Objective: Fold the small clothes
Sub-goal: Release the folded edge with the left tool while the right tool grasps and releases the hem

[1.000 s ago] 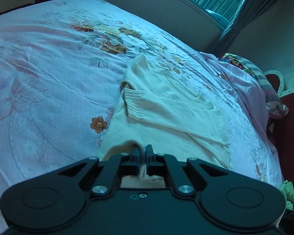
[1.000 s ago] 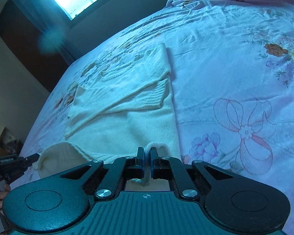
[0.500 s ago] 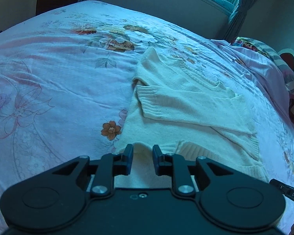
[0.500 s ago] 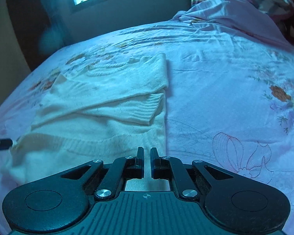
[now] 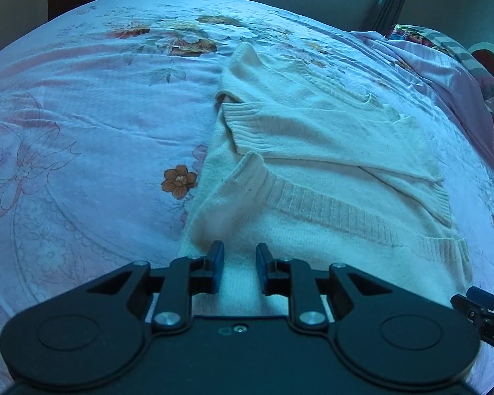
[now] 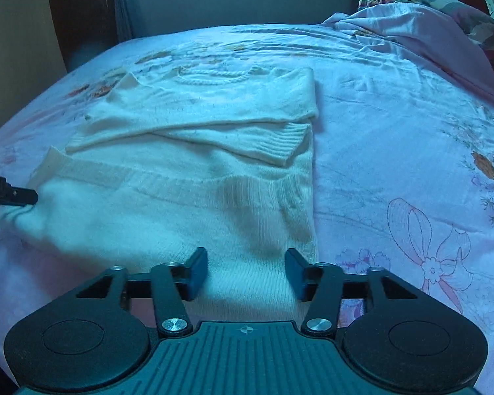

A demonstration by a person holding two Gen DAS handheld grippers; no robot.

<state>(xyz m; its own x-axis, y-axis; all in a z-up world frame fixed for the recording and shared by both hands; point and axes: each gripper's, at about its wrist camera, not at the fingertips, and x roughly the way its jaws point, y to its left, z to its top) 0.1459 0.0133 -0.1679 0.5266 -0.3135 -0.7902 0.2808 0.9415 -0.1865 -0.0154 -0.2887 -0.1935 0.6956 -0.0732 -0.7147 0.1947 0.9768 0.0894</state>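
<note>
Lying flat on the floral bedsheet (image 5: 82, 125): cream knit sweater (image 5: 313, 151), sleeves crossed over the chest, ribbed hem doubled up over the body. Hovering over its near fold, left gripper (image 5: 239, 265) and right gripper (image 6: 246, 271), jaws spread, pinching nothing. Stretching bare on both sides, sheet.

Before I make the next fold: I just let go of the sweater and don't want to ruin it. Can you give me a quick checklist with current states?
1. Left gripper released, jaws apart, no knit between them: ok.
2. Right gripper released, jaws wide apart: ok.
3. Ribbed hem of the cream sweater folded up across the body: ok.
4. Both sleeves folded across the chest, cuff lying on top: ok.
5. Hem edge lying flat: not ok, the corner near the left gripper is raised.
6. Layers under the fold smooth: cannot tell, hidden.
</note>
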